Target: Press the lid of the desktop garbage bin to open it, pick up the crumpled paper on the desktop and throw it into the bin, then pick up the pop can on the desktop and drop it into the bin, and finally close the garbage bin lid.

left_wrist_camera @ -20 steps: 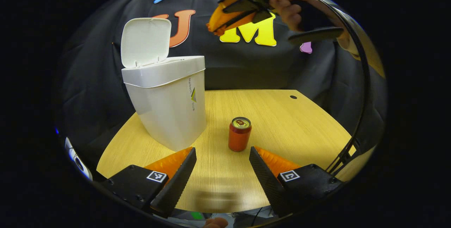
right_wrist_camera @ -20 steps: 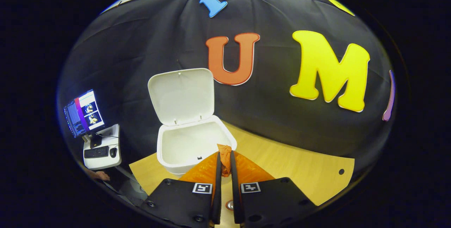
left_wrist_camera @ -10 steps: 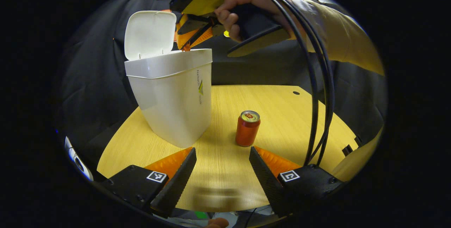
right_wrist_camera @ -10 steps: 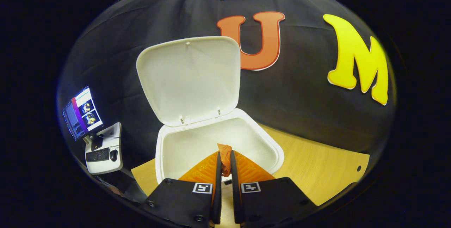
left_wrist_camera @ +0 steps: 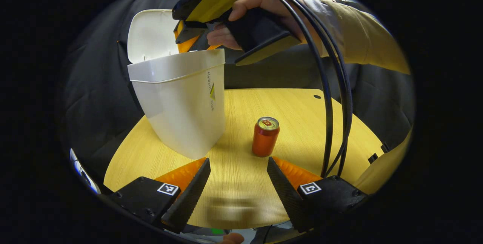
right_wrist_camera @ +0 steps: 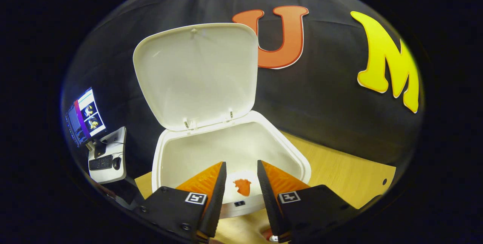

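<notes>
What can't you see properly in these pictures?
- Left gripper view: the bin's inside, hidden by its own wall.
- Left gripper view: the right gripper's fingertips, hidden behind the bin's rim.
- Right gripper view: the pop can, hidden by that gripper's fingers.
- Right gripper view: the bin's outside walls, cut off below.

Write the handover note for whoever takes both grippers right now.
Right gripper: open, empty, above the open white plastic garbage bin.
Left gripper: open, empty, low over the pale wooden desktop, facing the can.
Crumpled orange paper: free of the fingers, inside the bin's mouth.
Red pop can: upright on the desktop, beside the bin.
White hinged lid: up.
Done: lid opened, paper released into the bin.
Left: can into the bin, then close the lid.
</notes>
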Demonstrator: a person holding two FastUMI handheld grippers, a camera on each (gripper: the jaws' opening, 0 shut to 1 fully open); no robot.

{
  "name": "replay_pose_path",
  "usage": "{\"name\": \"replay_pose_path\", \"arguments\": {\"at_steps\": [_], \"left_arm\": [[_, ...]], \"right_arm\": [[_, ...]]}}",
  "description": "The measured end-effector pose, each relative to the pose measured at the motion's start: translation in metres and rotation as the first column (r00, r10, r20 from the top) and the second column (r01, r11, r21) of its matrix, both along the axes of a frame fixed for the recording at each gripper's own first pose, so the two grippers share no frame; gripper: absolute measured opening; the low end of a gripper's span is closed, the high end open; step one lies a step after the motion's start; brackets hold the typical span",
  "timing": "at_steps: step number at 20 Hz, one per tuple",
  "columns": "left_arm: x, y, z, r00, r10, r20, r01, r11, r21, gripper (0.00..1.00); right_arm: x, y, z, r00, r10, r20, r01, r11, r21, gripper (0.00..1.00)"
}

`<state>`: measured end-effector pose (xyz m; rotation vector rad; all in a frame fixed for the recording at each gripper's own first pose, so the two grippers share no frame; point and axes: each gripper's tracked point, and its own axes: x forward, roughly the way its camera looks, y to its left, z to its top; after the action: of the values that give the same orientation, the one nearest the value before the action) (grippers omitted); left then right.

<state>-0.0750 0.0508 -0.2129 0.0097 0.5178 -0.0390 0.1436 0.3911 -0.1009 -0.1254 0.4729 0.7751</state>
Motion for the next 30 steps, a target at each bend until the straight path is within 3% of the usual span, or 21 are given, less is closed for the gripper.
{"name": "replay_pose_path", "arguments": {"at_steps": [4, 6, 7, 13, 20, 24, 30], "left_arm": [[0.003, -0.004, 0.000, 1.000, 0.000, 0.004, 0.000, 1.000, -0.003, 1.00], [0.005, -0.009, 0.000, 1.000, -0.008, 0.004, 0.008, 1.000, -0.010, 1.00], [0.008, -0.010, 0.000, 1.000, -0.011, 0.006, 0.011, 1.000, -0.005, 1.00], [0.030, -0.032, -0.012, 0.999, -0.045, 0.024, 0.045, 0.999, -0.026, 1.00], [0.067, -0.054, -0.039, 0.996, -0.086, 0.030, 0.086, 0.996, -0.016, 1.00], [0.088, -0.066, -0.054, 0.993, -0.112, 0.030, 0.114, 0.990, -0.078, 1.00], [0.115, -0.069, -0.077, 0.990, -0.138, 0.017, 0.139, 0.988, -0.069, 1.00]], "right_arm": [[-0.007, -0.014, 0.018, 1.000, 0.003, 0.025, -0.004, 0.999, 0.040, 0.76], [-0.008, -0.029, 0.026, 0.999, -0.007, 0.044, 0.005, 0.999, 0.044, 0.95], [-0.006, -0.041, 0.032, 0.998, -0.024, 0.059, 0.021, 0.999, 0.049, 0.99], [-0.007, -0.130, 0.060, 0.988, -0.121, 0.099, 0.114, 0.991, 0.070, 0.98], [-0.022, -0.250, 0.075, 0.936, -0.327, 0.128, 0.316, 0.944, 0.097, 0.98], [-0.034, -0.284, 0.060, 0.920, -0.379, 0.098, 0.376, 0.925, 0.055, 0.98], [-0.039, -0.307, 0.033, 0.902, -0.426, 0.067, 0.427, 0.904, -0.006, 0.98]]}}
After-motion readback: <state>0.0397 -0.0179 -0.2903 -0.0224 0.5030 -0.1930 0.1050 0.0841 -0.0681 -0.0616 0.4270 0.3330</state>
